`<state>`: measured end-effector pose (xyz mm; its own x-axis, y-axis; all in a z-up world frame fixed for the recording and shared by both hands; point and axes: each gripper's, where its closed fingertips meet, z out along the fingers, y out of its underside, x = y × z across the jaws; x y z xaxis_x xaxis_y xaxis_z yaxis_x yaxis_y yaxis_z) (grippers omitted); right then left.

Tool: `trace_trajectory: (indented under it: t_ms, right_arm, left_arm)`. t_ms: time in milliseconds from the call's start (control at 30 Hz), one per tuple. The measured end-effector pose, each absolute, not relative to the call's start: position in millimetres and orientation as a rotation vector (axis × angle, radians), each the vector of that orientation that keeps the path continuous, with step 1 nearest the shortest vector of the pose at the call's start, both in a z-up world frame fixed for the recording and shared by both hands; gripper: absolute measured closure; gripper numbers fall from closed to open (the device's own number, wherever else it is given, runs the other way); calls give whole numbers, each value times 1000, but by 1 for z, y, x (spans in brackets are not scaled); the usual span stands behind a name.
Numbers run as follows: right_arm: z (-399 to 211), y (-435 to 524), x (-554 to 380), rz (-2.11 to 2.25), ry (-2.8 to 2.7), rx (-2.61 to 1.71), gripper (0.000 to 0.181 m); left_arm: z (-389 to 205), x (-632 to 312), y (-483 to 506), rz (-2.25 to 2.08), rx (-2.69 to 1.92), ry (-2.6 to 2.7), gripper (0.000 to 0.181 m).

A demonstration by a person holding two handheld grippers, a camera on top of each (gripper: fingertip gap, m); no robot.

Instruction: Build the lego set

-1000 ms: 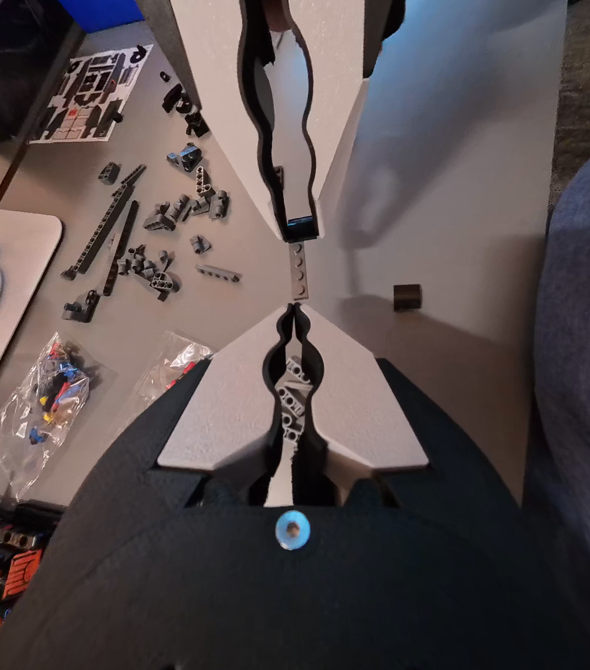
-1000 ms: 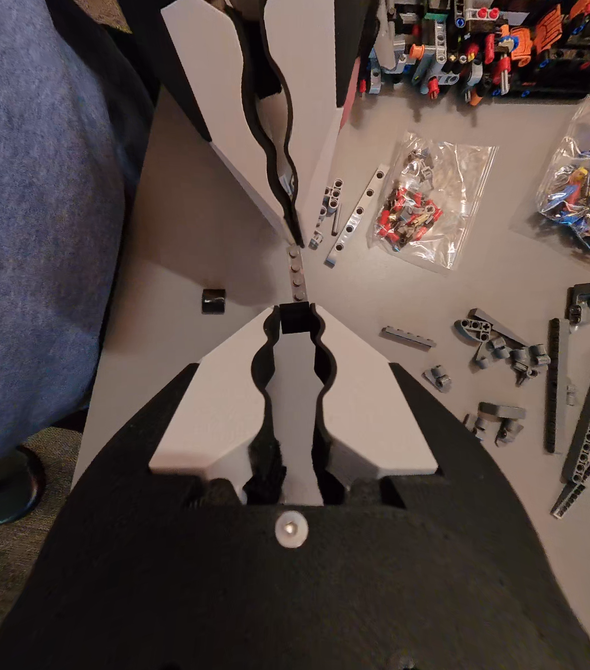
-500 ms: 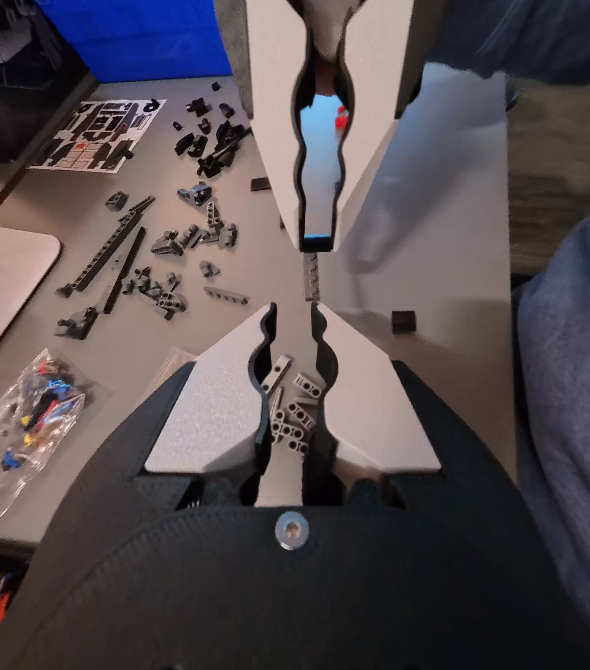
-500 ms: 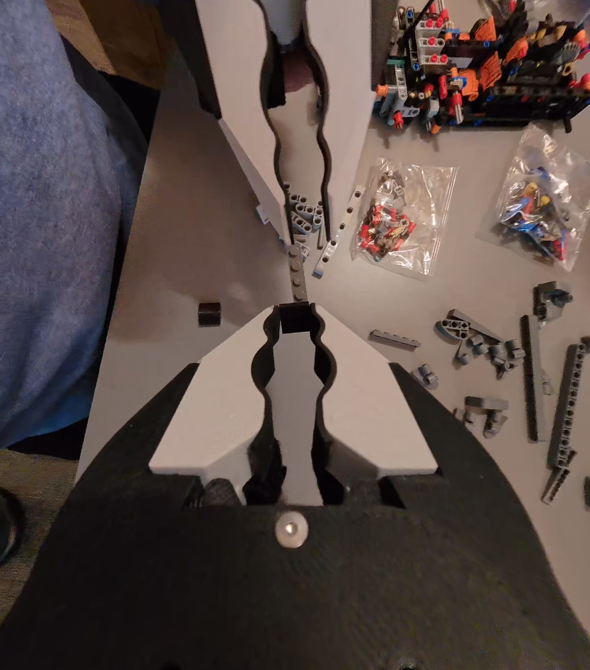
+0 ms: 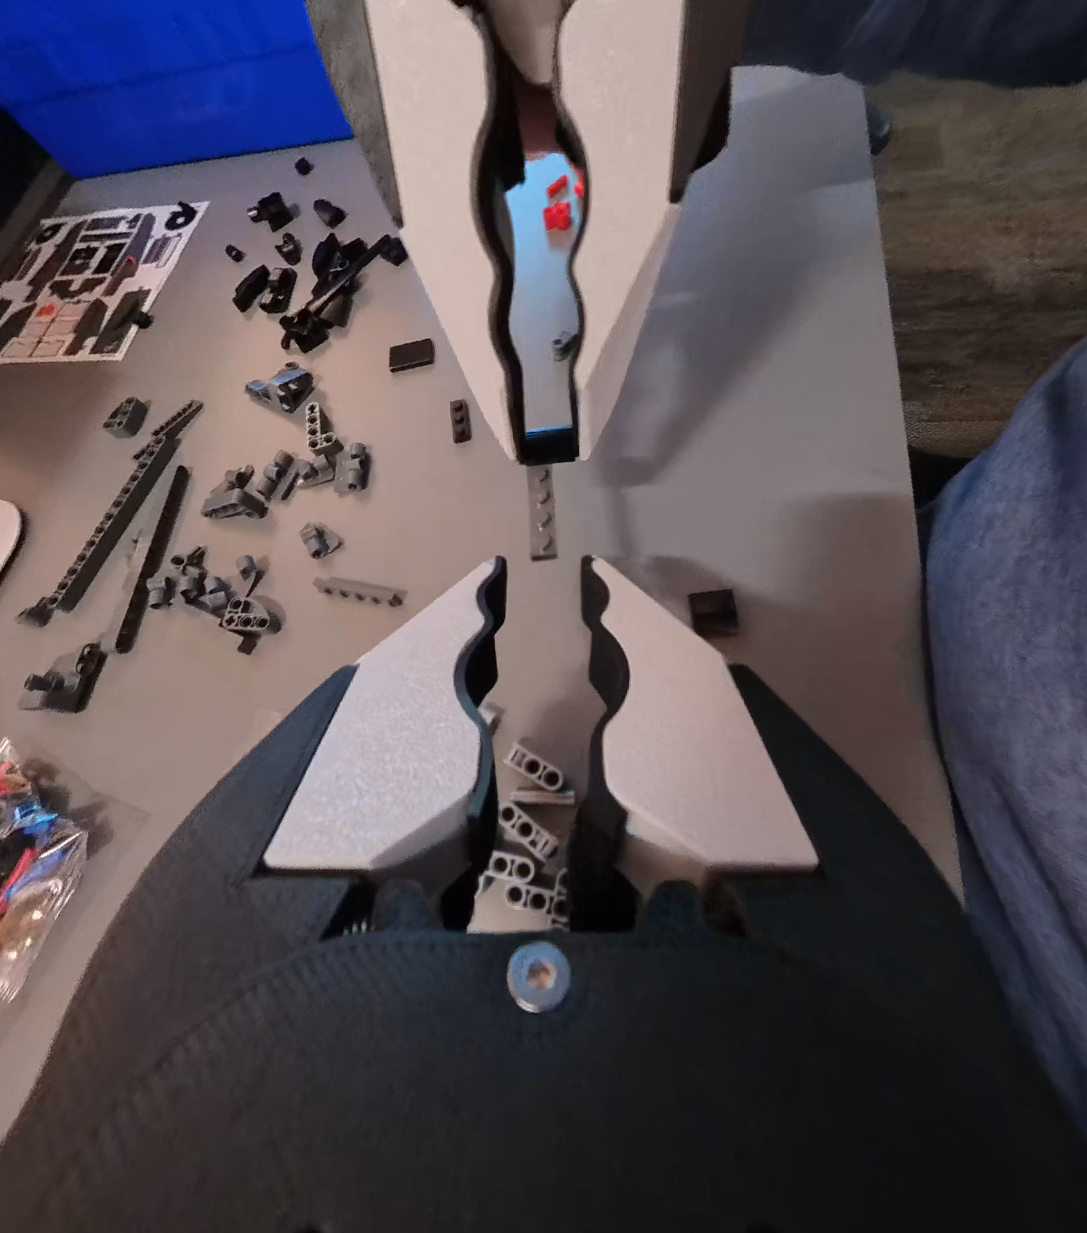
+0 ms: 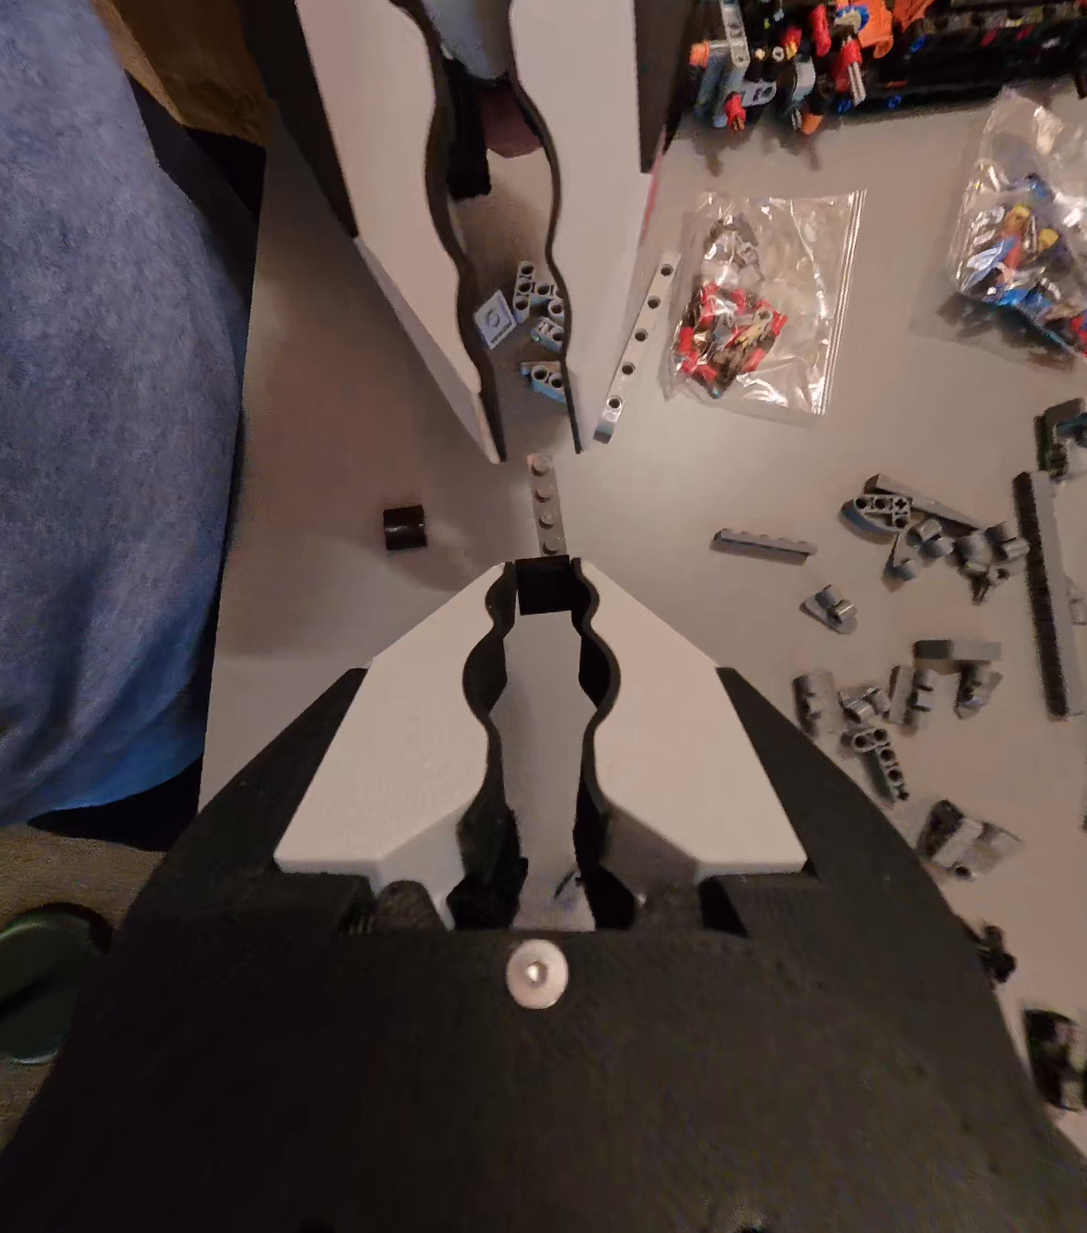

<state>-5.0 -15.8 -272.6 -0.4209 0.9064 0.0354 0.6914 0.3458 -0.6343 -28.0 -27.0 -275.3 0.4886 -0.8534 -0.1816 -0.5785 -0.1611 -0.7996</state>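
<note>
above the table (image 5: 761,400), the right gripper (image 6: 544,567) pinches a black brick bearing a grey plate (image 6: 546,507); the left gripper (image 5: 544,560) gapes.

A blue box (image 5: 147,80) stands behind the grey table (image 5: 761,333), carpet (image 5: 1008,220) alongside.

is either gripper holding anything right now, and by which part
The right gripper is shut on the black brick, clamping its two sides; the grey studded plate sticks out from that brick. The left gripper is open and holds nothing.
</note>
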Motion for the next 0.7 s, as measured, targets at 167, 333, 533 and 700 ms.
trace_trajectory:
  t_ms: [167,333,533,700]
  right_arm:
    - [-280,-12,4,835,-2199,-1468,168]
    - [-278,-14,5,824,-2198,-1438,168]
    - [-278,-18,4,803,-2197,-1431,168]
    - [-271,-12,1,825,-2099,-1467,144]
  left_arm:
    - [-280,-22,-27,-362,-1841,1235,159]
    - [-277,-15,-21,-428,-1854,1205,163]
    - [-283,-10,-22,-444,-1870,1230,175]
    - [-281,-16,-19,-442,-1877,1172,175]
